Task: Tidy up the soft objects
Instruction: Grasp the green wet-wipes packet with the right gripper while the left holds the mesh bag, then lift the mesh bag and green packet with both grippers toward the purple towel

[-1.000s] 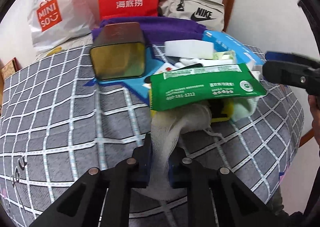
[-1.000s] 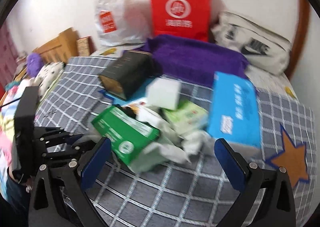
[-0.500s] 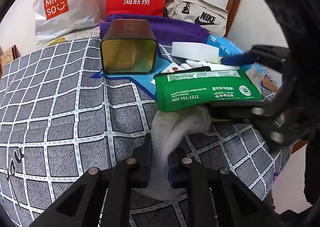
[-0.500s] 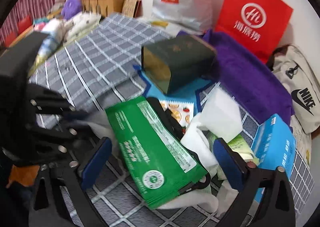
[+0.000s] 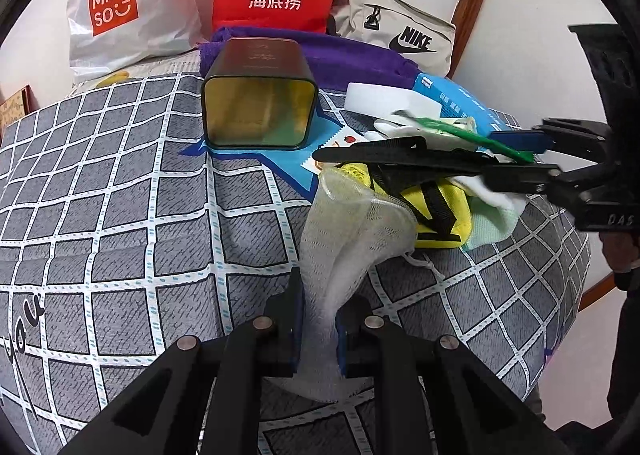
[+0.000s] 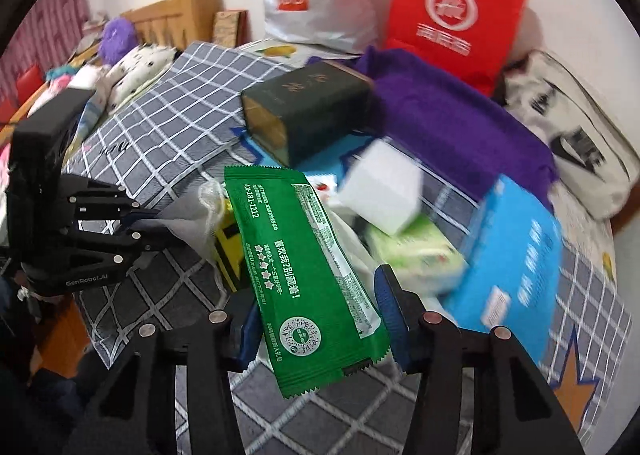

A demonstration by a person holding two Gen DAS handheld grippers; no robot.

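Grid-patterned bedspread (image 5: 120,215) beneath everything. Open dark tin (image 5: 259,111) lying on its side. Green packet (image 6: 308,267), lifted in front of the tin, pinched by right gripper (image 6: 316,329). White mesh pouch (image 5: 344,239), near the tin, clamped in left gripper (image 5: 318,329).

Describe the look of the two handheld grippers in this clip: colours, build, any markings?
Both are matte black plastic with angular linkage arms joined by silver round rivets and blue finger pads. The left gripper carries white "GenRobot.AI" lettering on its body, read from the right wrist view. The right gripper shows partial embossed letters on its housing in the left view. No cables or sleeves visible.
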